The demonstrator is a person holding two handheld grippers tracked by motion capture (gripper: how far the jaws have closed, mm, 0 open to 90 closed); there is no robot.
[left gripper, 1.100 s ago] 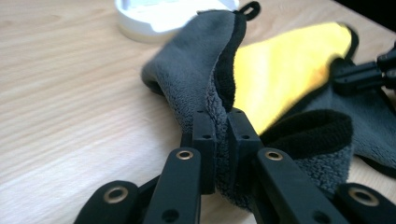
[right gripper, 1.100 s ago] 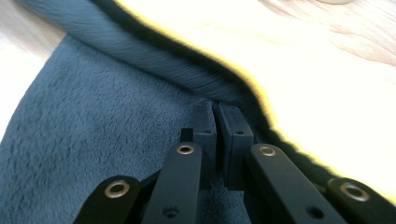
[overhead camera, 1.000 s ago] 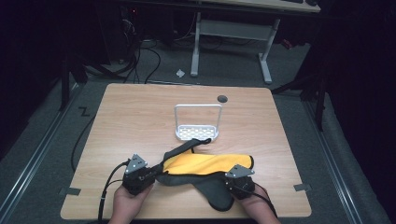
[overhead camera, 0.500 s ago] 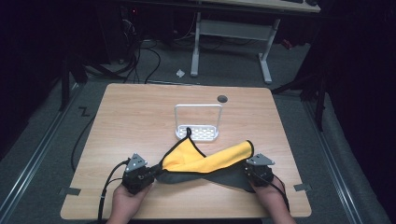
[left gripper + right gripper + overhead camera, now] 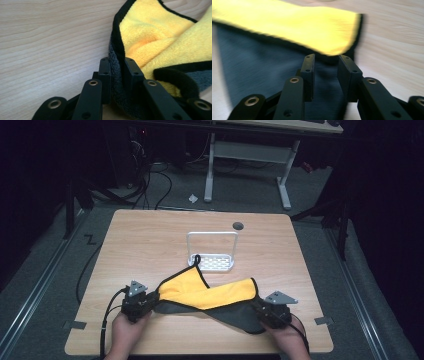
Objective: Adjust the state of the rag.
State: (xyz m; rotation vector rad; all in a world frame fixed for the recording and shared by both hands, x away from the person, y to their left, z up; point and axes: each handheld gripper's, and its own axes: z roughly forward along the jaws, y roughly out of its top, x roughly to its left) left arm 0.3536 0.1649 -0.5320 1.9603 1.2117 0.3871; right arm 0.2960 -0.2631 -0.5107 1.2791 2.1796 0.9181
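Cloth (image 5: 210,297), yellow on one face and grey on the other, lay spread on the desk (image 5: 150,240) near its front edge. The left hand-held gripper (image 5: 117,71) and right hand-held gripper (image 5: 325,75) had just been opening, released, cloth edges loose between their jaws.

Both tongs low at the near edge — left tongs (image 5: 150,301) and right tongs (image 5: 261,309) just opening, seemingly slack.
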